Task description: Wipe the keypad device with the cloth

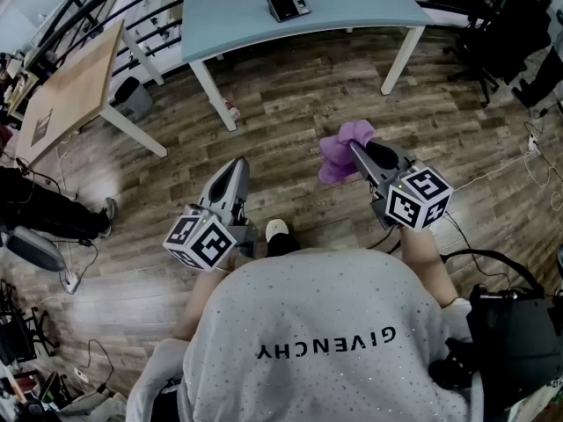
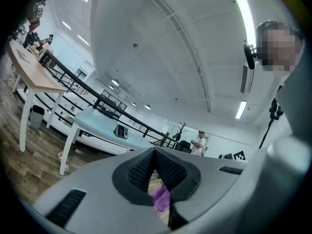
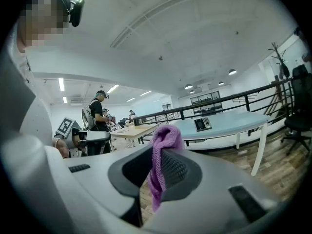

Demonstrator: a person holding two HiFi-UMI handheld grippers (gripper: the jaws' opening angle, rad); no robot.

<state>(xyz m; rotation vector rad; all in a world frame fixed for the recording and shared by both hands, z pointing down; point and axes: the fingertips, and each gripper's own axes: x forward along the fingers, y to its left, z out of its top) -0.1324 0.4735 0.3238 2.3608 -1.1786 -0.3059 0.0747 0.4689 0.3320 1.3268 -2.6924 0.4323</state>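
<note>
- The keypad device (image 1: 288,4) is seen lying flat on the light blue table (image 1: 229,11), toward the table's far edge, with nothing else near it on the top.
- It is touched by nothing. Both claws are well apart from it, with a stretch of wooden floor (image 1: 290,104) in between.
- The purple cloth (image 1: 341,152) is pinched in the right claw (image 1: 354,146). In the right gripper view the jaws are pressed on a fold of it, one bunch standing above the tips and a tail hanging below.
- The left claw (image 1: 239,163) is pressed together and carries nothing. A purple patch is seen through the slit under its tips in the left gripper view, but this is judged to be the cloth of the other claw lying beyond.
- Both claws are held low in front of the person's body, pointing toward the table.
- The step in hand is judged to be the approach: the cloth is already gripped, but the wiping is not yet begun.
- For the next move, the table has to be reached first. Then the right claw should be lowered so that the loose bunch of cloth, and not the hard tips, is laid on the keypad face.
- The device looks light, so it could be pushed along the smooth top during wiping. The left claw may be needed to steady its edge.
</note>
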